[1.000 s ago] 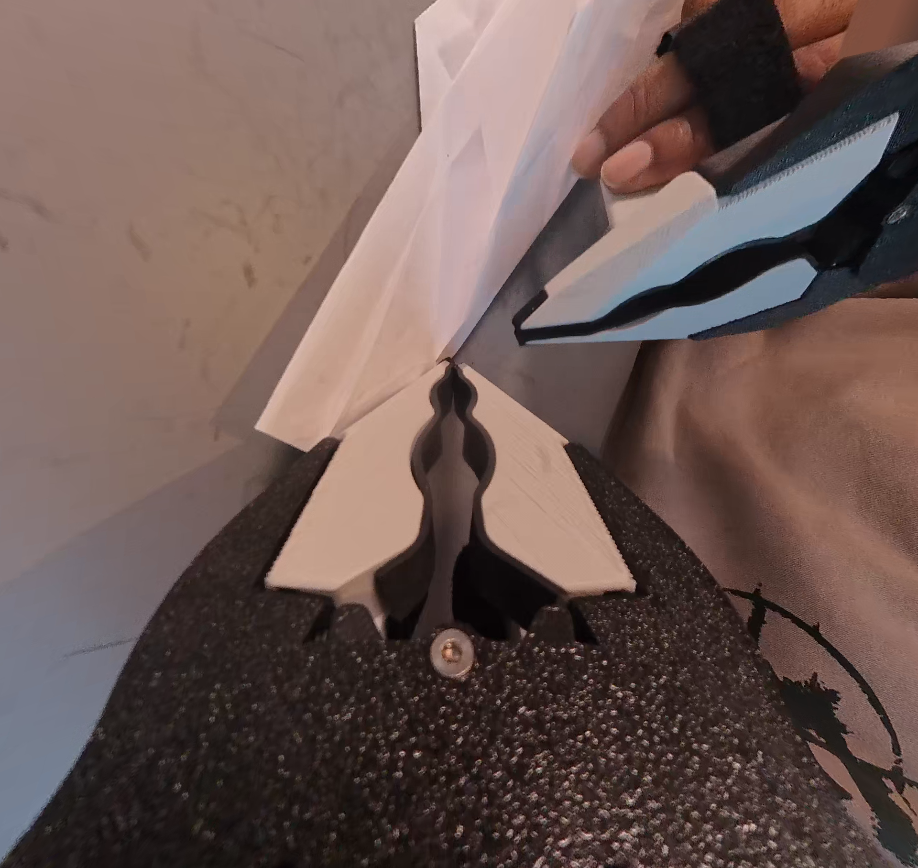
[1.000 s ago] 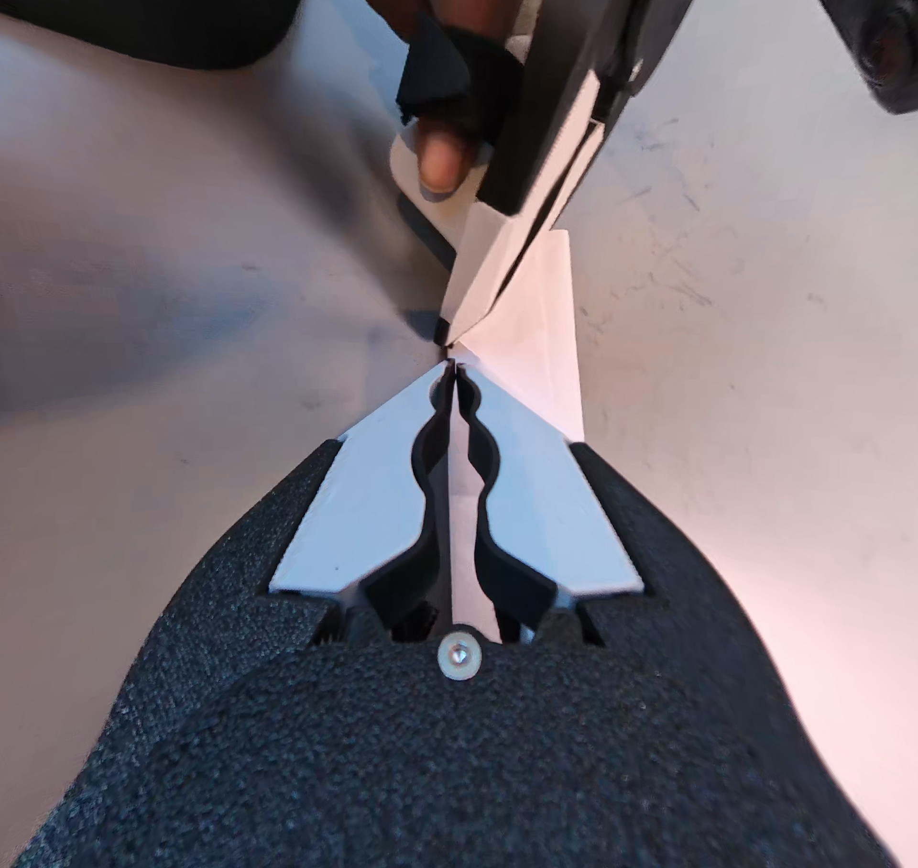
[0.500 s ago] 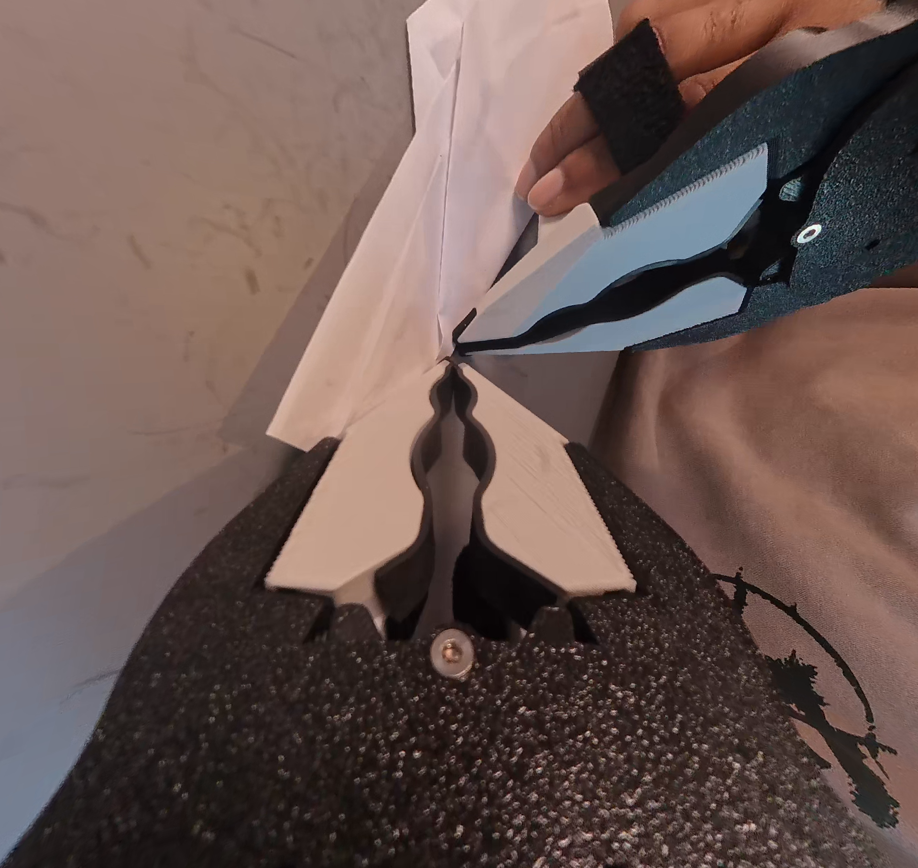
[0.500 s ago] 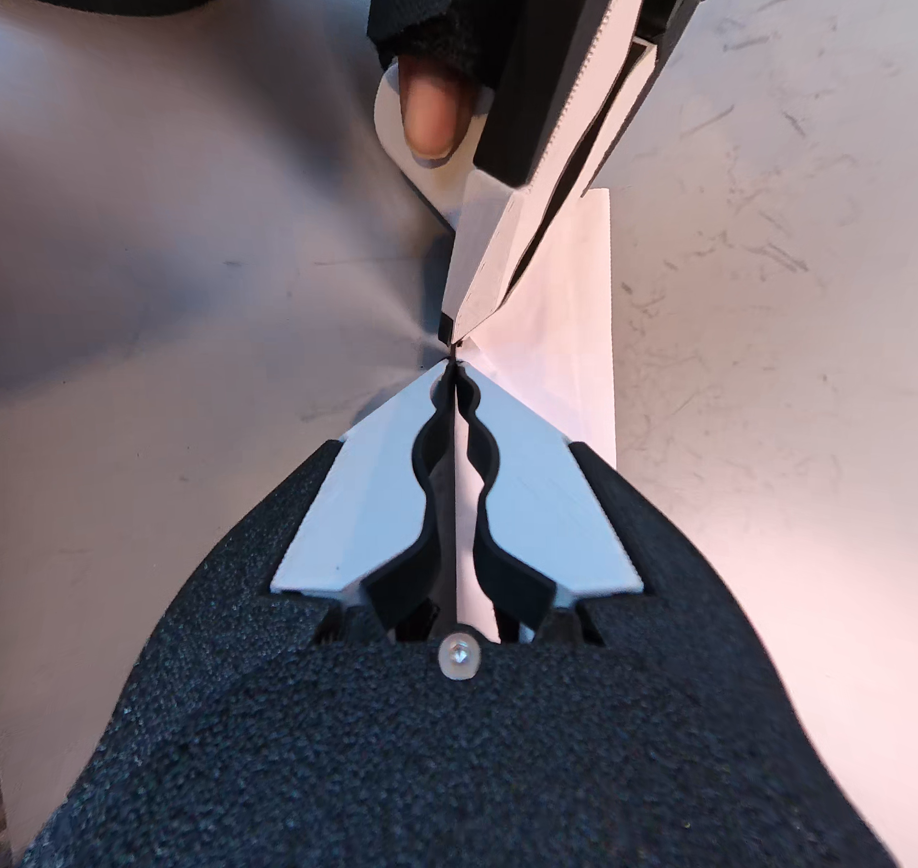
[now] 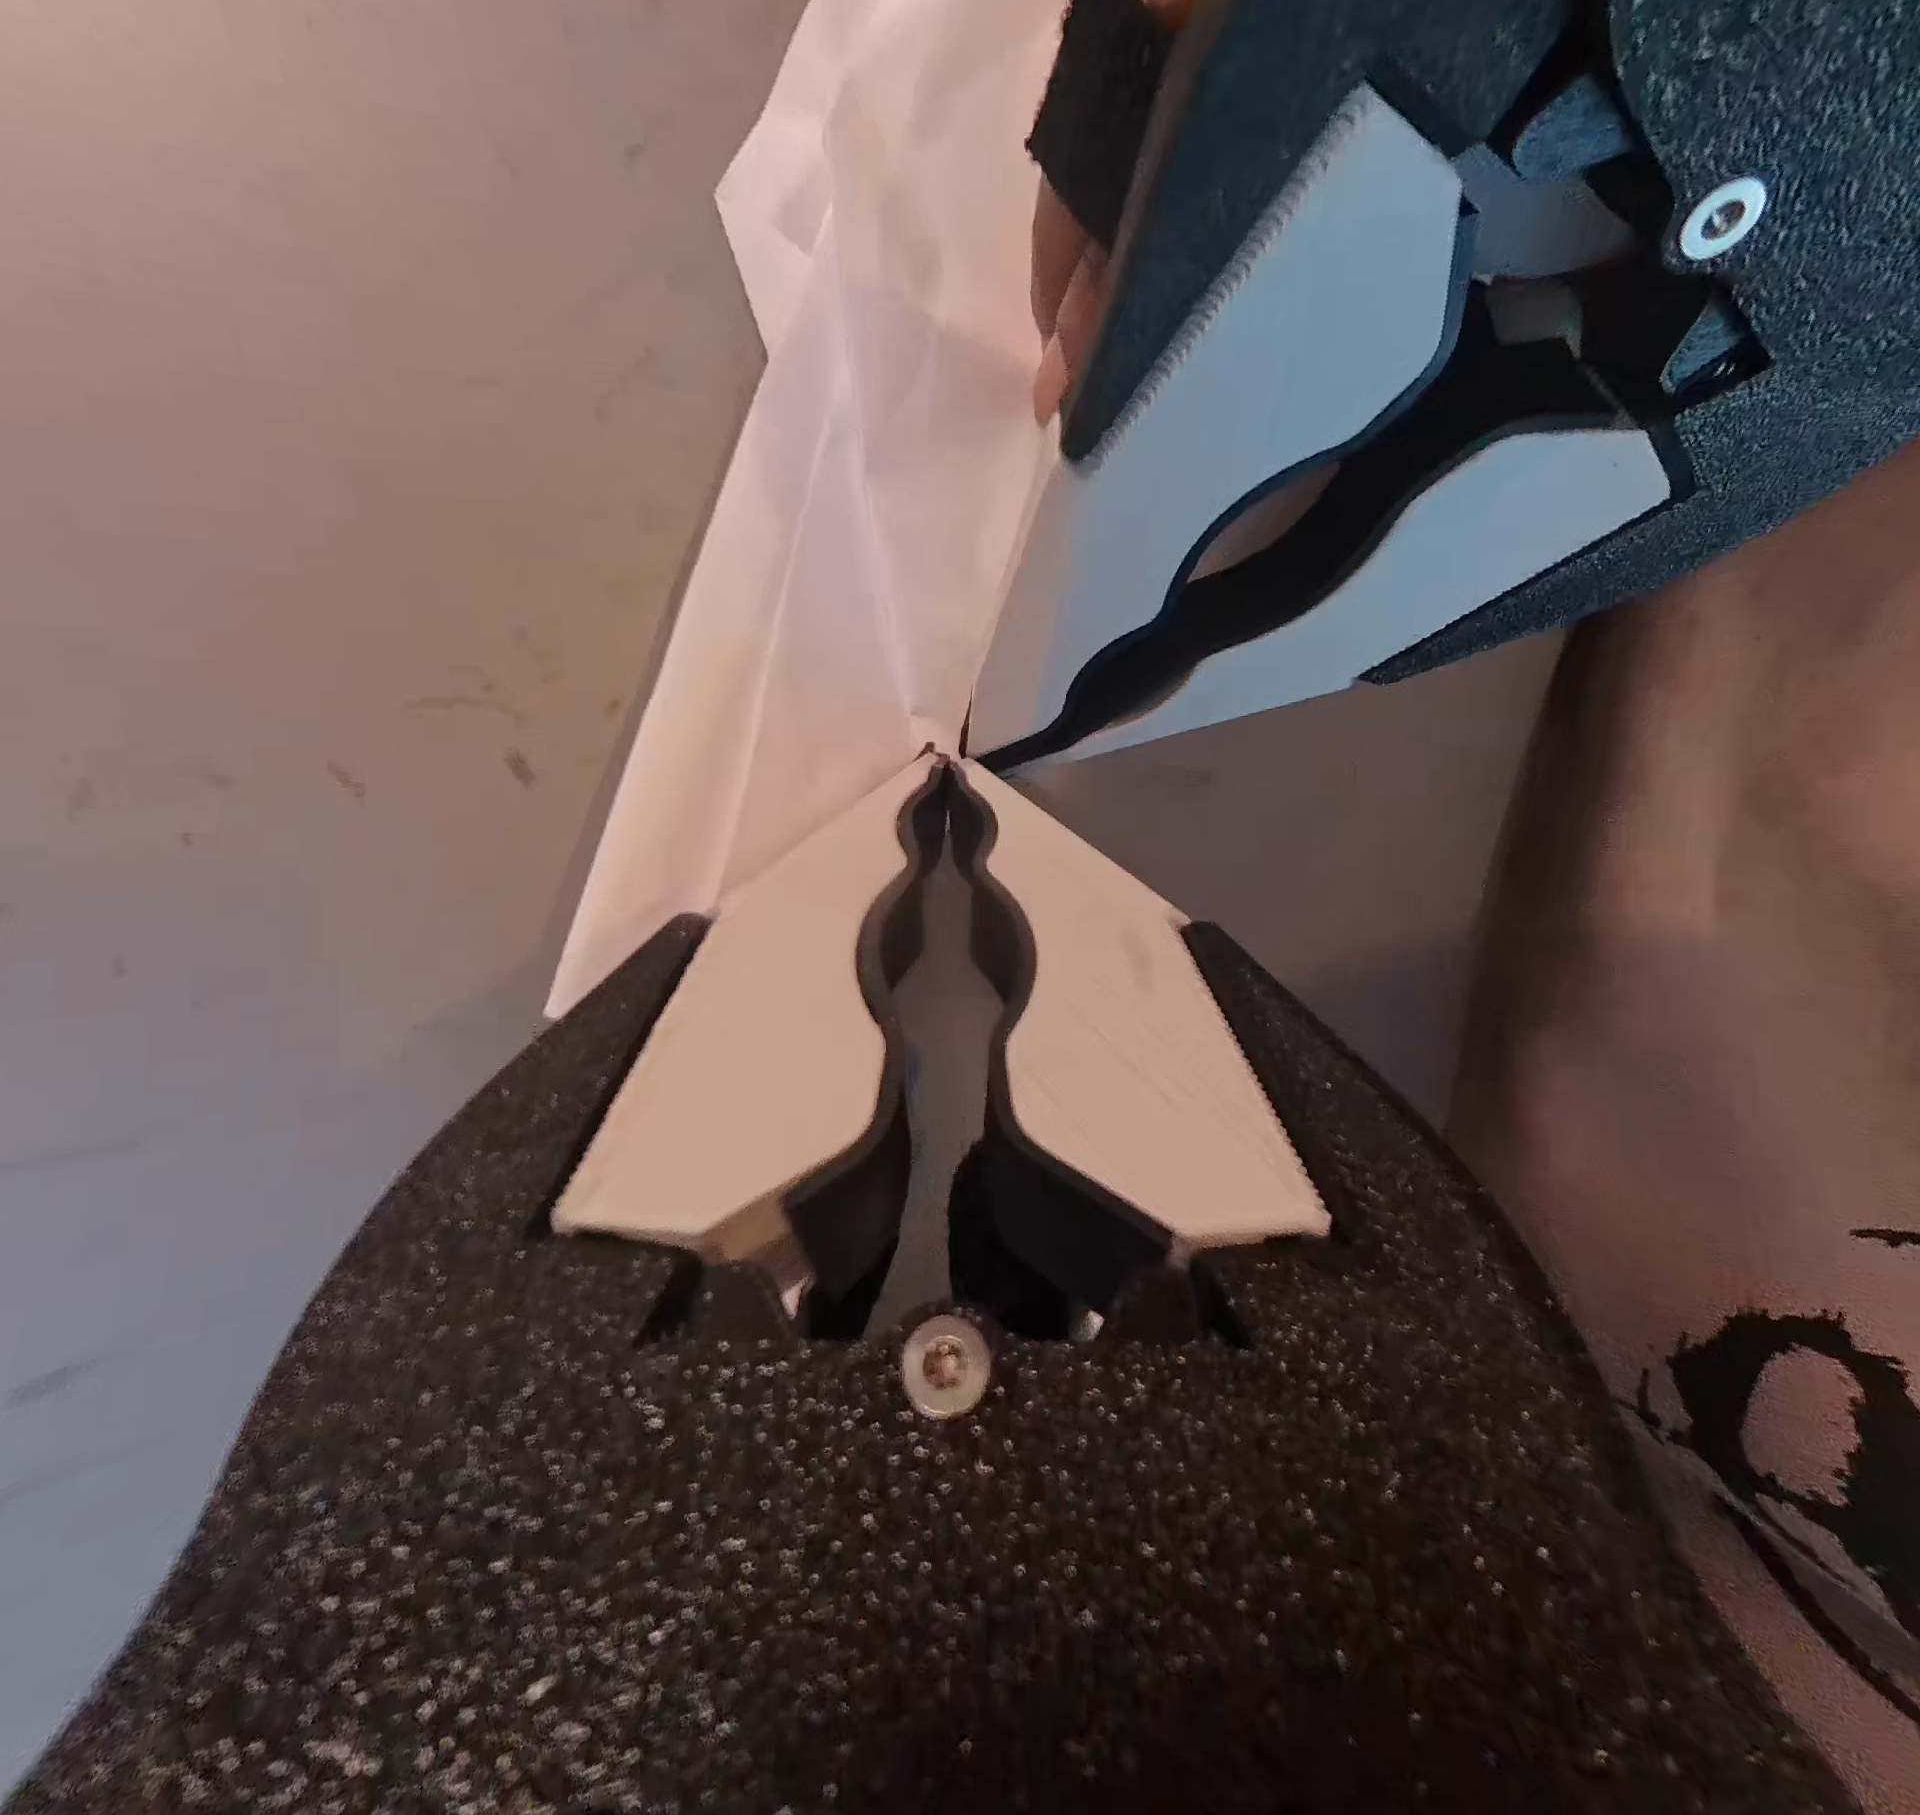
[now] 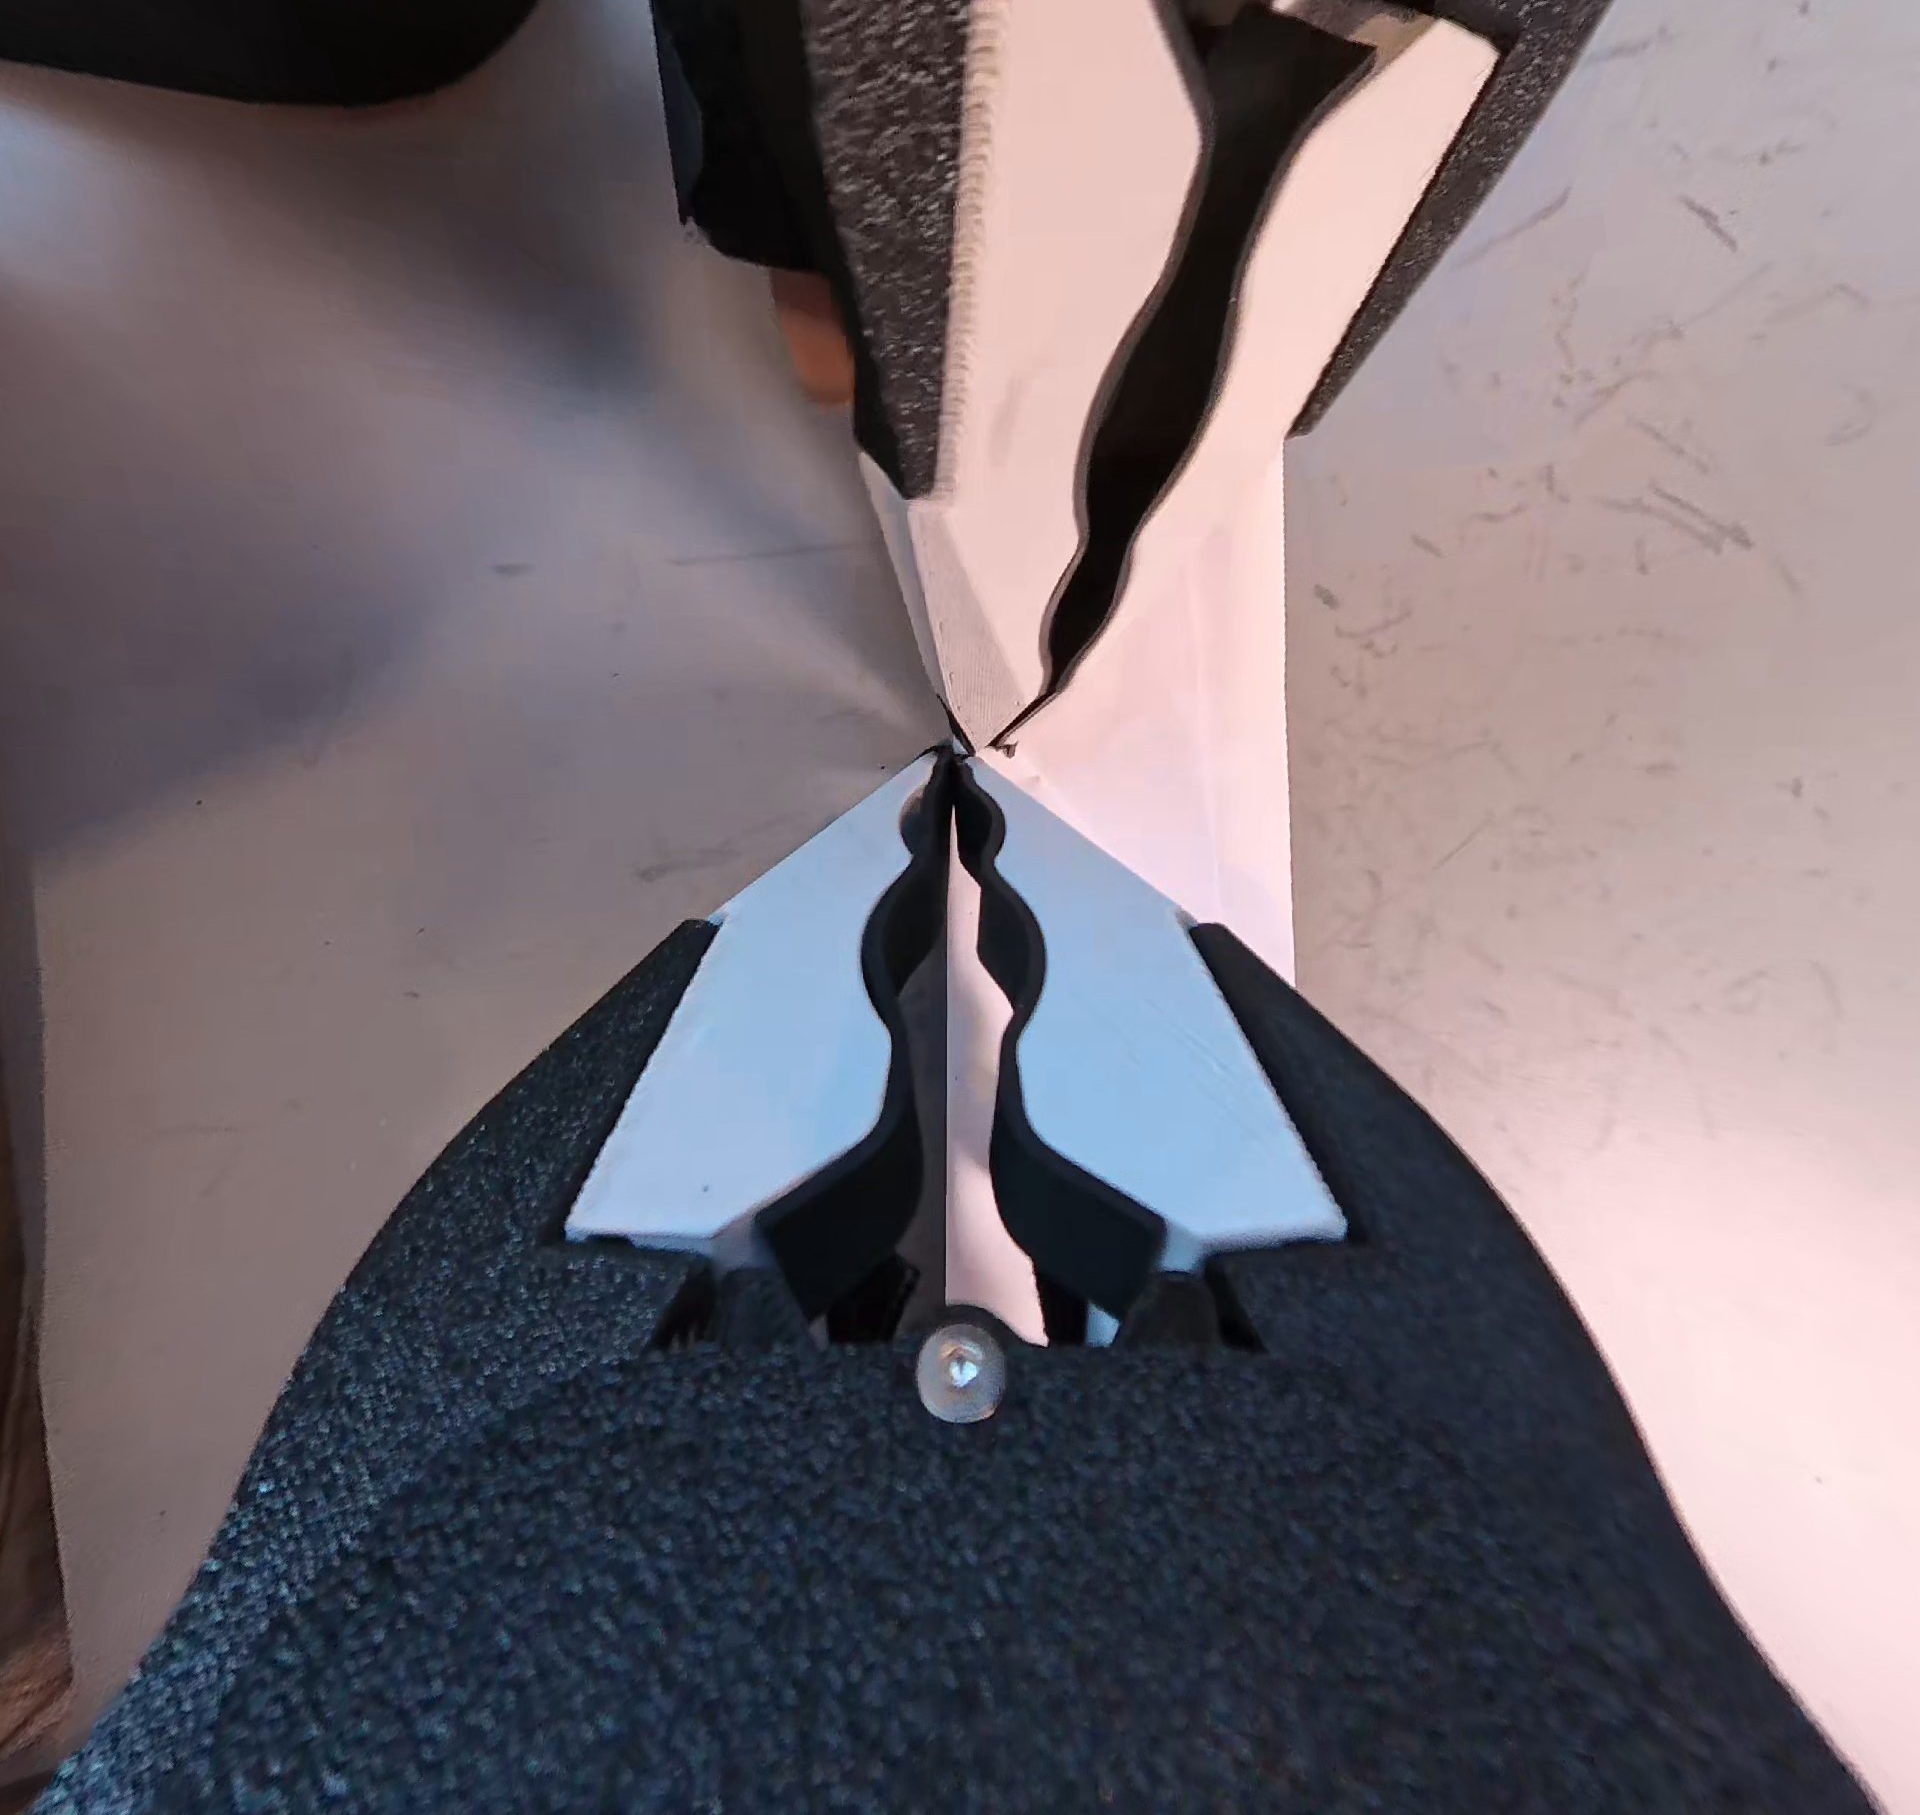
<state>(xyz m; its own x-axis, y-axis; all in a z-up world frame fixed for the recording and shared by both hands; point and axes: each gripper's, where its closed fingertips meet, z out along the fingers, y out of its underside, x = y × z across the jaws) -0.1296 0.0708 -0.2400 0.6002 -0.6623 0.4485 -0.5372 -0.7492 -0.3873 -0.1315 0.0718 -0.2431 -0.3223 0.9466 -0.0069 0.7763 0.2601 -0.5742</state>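
Pale grey scuffed tabletop [image 6: 1610, 622], lying beneath both tools. Above it, a thin white creased sheet of paper [image 5: 862, 477], folded along its length, runs from the meeting fingertips away to the far left in the left wrist view and to the right in the right wrist view [image 6: 1195, 726]. Left hand-held gripper [image 5: 940, 778]: fingers pressed together, pinching one corner of the sheet. Right hand-held gripper [image 6: 951, 763]: fingers likewise closed, the paper's edge running between them; its tips nearly touch the other's. A person's finger [image 5: 1060, 311] in a black strap lies against the sheet. The paper appears very light, limp and easily torn or creased; an edge or fold line likely offers the best hold.
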